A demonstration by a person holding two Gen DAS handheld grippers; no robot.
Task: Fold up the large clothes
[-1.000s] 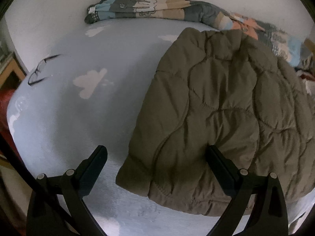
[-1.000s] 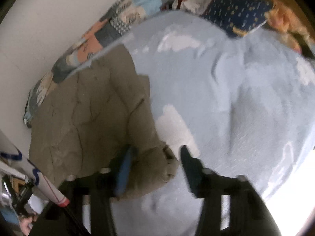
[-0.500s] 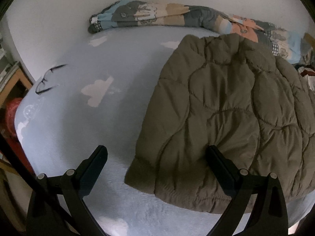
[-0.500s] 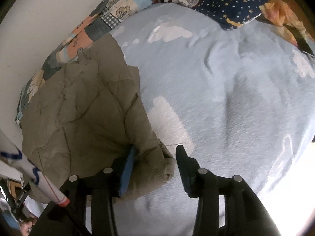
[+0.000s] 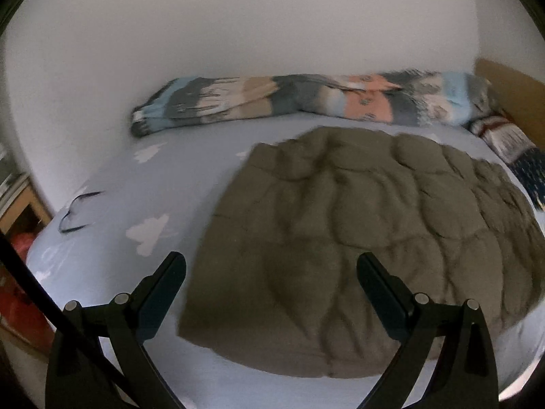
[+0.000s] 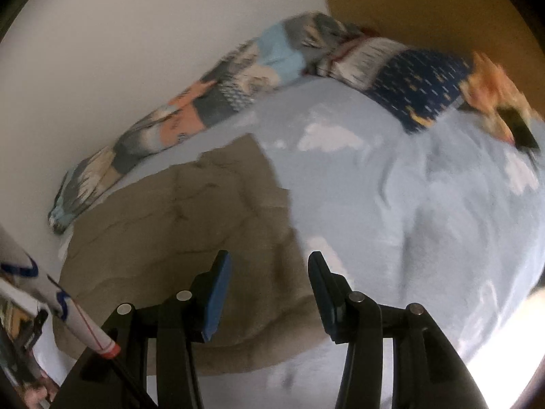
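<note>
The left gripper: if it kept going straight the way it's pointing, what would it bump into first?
Most likely the brown quilted jacket lying on the bed: the left gripper is open, empty and aimed down at its near part. Depth is hard to judge.

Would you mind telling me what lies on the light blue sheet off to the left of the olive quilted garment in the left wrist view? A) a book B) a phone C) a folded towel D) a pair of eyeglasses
D: a thin dark-framed pair of eyeglasses lies on the cloud-print sheet, apart from the olive quilted garment.
</note>
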